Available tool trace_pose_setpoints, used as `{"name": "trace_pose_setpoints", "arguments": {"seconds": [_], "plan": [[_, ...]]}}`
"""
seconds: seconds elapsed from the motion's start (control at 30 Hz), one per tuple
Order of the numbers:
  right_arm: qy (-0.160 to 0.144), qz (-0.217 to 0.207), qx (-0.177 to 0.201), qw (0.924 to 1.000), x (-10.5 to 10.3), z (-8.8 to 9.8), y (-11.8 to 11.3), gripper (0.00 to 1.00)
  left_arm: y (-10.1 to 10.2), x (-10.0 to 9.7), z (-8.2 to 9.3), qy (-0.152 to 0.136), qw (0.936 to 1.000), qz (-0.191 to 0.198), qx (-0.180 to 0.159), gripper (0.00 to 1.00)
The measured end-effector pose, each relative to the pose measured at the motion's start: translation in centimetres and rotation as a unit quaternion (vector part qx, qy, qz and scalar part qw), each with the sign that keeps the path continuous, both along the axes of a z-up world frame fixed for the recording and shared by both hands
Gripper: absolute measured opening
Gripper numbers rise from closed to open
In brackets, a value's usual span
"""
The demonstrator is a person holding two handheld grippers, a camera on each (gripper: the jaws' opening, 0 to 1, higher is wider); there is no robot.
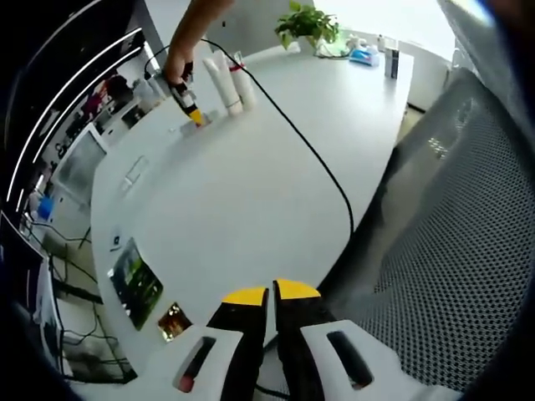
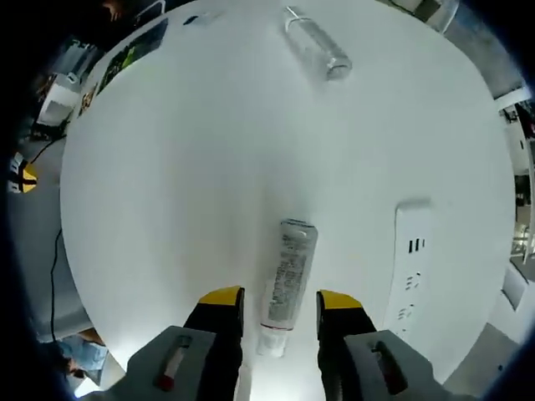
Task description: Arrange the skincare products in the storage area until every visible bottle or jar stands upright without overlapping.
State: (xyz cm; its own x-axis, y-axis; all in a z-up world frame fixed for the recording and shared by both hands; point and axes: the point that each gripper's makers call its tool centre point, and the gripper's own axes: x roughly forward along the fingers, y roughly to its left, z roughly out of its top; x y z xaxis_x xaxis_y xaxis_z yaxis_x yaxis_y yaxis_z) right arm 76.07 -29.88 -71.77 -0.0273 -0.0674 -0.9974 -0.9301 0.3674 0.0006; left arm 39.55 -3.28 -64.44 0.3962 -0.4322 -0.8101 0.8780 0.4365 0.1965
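Observation:
My right gripper [image 2: 280, 299] is open, its yellow-tipped jaws standing either side of a white tube [image 2: 288, 280] that lies flat on the white table [image 2: 167, 184], cap end toward me. A clear bottle [image 2: 316, 46] lies on its side farther off. At the table's far end two white tubes [image 1: 232, 82] stand upright, and a hand holds the right gripper [image 1: 194, 113] just beside them. My left gripper [image 1: 272, 294] is shut with nothing in it, hovering over the table's near edge.
A white power strip [image 2: 414, 267] lies right of the flat tube. A black cable [image 1: 322, 167] crosses the table. Leaflets [image 1: 134, 282] sit near its left edge, a mesh chair [image 1: 456, 251] stands at the right, and a potted plant [image 1: 308, 23] at the far end.

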Motion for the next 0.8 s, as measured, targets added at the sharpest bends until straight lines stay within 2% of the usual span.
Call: {"name": "trace_pose_setpoints", "arguments": {"seconds": [0.17,0.27,0.33,0.43,0.5,0.57,0.63,0.77,0.8], "plan": [[0.012,-0.007,-0.008,0.9999,-0.6,-0.8,0.0,0.21,0.2,-0.2,-0.3,0.005,1.0,0.002,0.001,0.02],[0.016,-0.007,-0.01,0.9998,-0.7,-1.5,0.4,0.13,0.3,0.0,-0.2,0.001,1.0,0.005,-0.002,0.02],[0.014,-0.007,-0.031,0.9994,-0.6,-1.3,0.3,0.13,0.4,0.1,-0.2,0.001,1.0,0.009,-0.002,0.02],[-0.002,0.017,-0.045,0.9988,-0.7,-1.0,0.8,0.12,0.4,0.2,0.0,-0.004,0.9999,0.011,-0.007,0.02],[-0.009,0.017,-0.021,0.9996,-1.3,-0.8,2.8,0.12,0.5,0.4,0.1,-0.006,0.9999,0.014,-0.006,0.02],[-0.015,0.023,-0.017,0.9995,-1.2,-0.6,3.9,0.12,0.5,0.5,0.3,-0.011,0.9998,0.016,-0.008,0.03],[-0.032,0.047,-0.014,0.9983,-1.5,0.5,5.7,0.12,0.5,0.7,0.7,-0.02,0.9995,0.017,-0.015,0.02],[-0.045,0.051,0.01,0.9976,-2.9,2.9,8.4,0.12,0.4,1.1,1.2,-0.032,0.999,0.021,-0.022,0.02],[-0.057,0.054,0.016,0.9967,-2.9,3.5,9.0,0.12,0.4,1.2,1.4,-0.035,0.9988,0.024,-0.026,0.02]]}}
